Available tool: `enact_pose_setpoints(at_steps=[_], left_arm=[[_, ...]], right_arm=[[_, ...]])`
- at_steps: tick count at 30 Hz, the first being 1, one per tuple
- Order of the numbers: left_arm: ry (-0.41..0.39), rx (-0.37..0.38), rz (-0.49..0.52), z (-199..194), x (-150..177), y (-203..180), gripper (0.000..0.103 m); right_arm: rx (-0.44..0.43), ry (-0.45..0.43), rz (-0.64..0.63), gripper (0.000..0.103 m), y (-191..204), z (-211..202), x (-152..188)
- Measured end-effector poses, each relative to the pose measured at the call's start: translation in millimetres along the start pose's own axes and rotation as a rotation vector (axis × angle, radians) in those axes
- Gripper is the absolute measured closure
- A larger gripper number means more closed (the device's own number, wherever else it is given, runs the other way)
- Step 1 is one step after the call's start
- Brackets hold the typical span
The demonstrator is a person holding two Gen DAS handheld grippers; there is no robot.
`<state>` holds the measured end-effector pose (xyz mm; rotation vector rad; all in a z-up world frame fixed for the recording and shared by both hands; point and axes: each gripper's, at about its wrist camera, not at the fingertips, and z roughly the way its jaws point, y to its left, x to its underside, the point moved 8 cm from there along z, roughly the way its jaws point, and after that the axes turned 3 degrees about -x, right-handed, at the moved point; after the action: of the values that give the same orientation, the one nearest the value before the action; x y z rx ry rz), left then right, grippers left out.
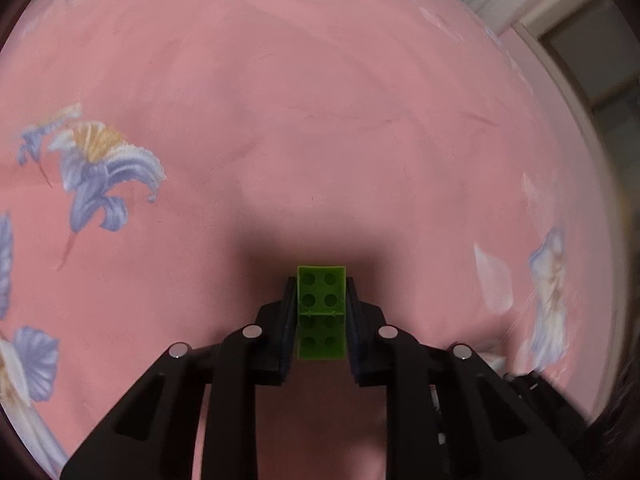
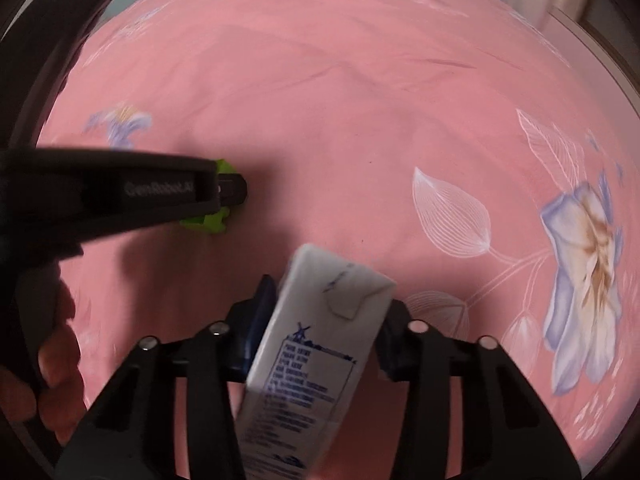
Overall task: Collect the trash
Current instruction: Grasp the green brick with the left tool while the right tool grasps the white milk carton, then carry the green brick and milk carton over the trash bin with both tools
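Gripping is settled on both sides, so the risks lie in the lift. The left gripper (image 1: pixel 321 312) is closed on a small bright-green studded plastic building block (image 1: pixel 321 312), which stands lengthwise between its dark pads, its far end reaching just past the fingertips and resting on or close above the pink flower-printed bedsheet (image 1: pixel 280 120). From the right wrist view the same block shows only as green edges above and below the left gripper's black finger, so the hold covers most of it; the smooth plastic sides could still slide along the pads if the tool swings sharply.

The right gripper (image 2: pixel 320 320) is clamped on a white rectangular drink carton with blue print (image 2: pixel 320 340), held across its narrow width. The carton sits skewed between the jaws, its top leaning to the tool's right and its lower body running back under the camera. That is the weaker hold in my judgement: thin card can buckle under the pads, and an off-centre weight may pivot it out, or squeeze out any liquid left inside.

The two tools work near each other, the left one just ahead and to the left of the right one's fingertips, so a careless lift could knock them together. No bin shows in either view.
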<state>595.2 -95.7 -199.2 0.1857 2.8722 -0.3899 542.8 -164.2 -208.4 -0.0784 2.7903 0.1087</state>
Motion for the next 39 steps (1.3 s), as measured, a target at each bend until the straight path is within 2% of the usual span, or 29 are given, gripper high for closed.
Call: enact_pose_setpoints(at_steps=[6, 15, 21, 26, 32, 39], left_arm=[[-0.041, -0.079, 0.138, -23.0, 22.2, -12.9, 0.079], [-0.157, -0.182, 0.314, -99.3, 74.5, -34.4, 0.079], [-0.228, -0.232, 0.363, -159.6, 104.7, -41.0, 0.079], [-0.336, -0.310, 0.381, -221.0, 127.5, -43.2, 0.079], [-0.433, -0.343, 0.382, -286.0, 157.3, -52.3, 0.079], [-0.523, -0.372, 0.398, -342.9, 191.1, -66.8, 0.079]], right_arm=[[-0.021, 0.004, -0.122, 0.063, -2.8, -17.0, 12.0], [-0.035, -0.073, -0.245, 0.063, 3.8, -79.2, 21.8], [-0.052, -0.174, -0.289, 0.063, 14.3, -153.6, 27.3], [-0.020, -0.261, -0.337, 0.063, 22.0, -219.7, 37.0], [-0.017, -0.365, -0.389, 0.063, 40.9, -293.2, 56.8], [-0.017, -0.461, -0.432, 0.063, 61.5, -365.3, 83.0]])
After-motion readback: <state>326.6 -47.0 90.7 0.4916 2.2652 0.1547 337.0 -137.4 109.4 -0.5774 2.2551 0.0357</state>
